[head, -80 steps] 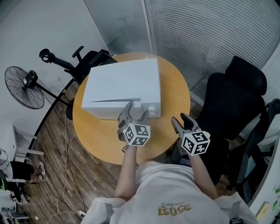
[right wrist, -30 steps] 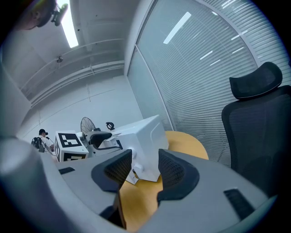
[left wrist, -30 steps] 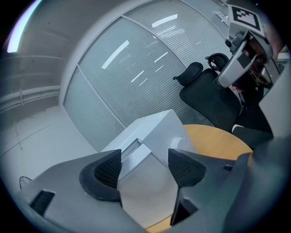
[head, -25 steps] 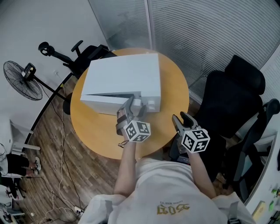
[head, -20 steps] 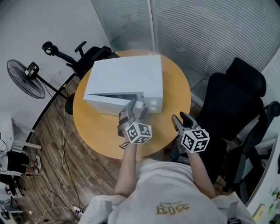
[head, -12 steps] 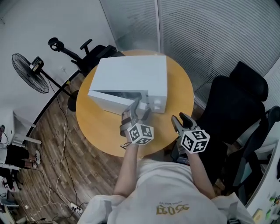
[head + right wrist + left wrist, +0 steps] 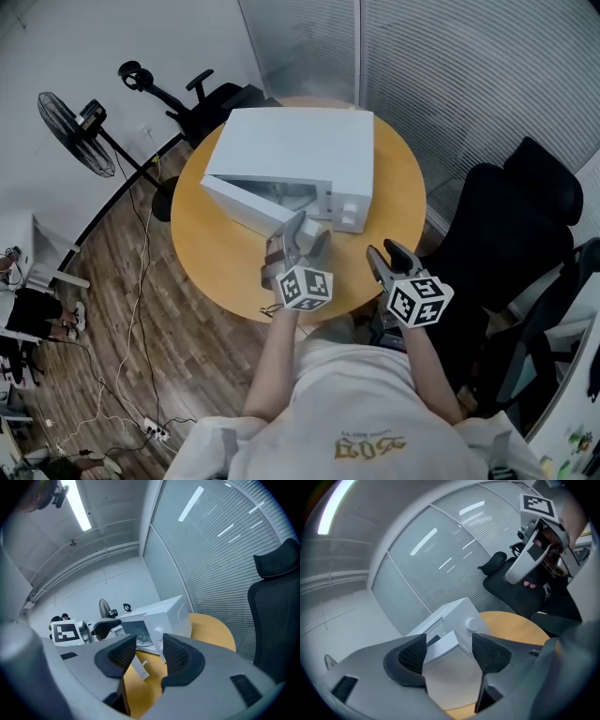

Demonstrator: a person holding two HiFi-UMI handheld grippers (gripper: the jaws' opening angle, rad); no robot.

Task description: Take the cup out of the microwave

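A white microwave (image 7: 305, 150) stands on the round wooden table (image 7: 211, 253). Its door (image 7: 246, 203) is swung partly open to the left. My left gripper (image 7: 305, 236) is at the door's free edge. In the left gripper view the white door panel (image 7: 450, 672) fills the gap between the pads, and the jaws are closing on it. My right gripper (image 7: 380, 259) hovers open near the table's front right edge, with nothing between its pads (image 7: 178, 656). In the right gripper view the microwave (image 7: 171, 611) shows a dark opening. I cannot make out a cup inside.
A black office chair (image 7: 520, 202) stands right of the table and another (image 7: 214, 98) behind it at the left. A floor fan (image 7: 73, 120) is at the far left, with cables on the wood floor (image 7: 131, 309). Glass walls with blinds run behind.
The microwave door has swung from nearly closed to partly open, and my left gripper has come toward me with its edge. My right gripper has stayed in about the same spot.
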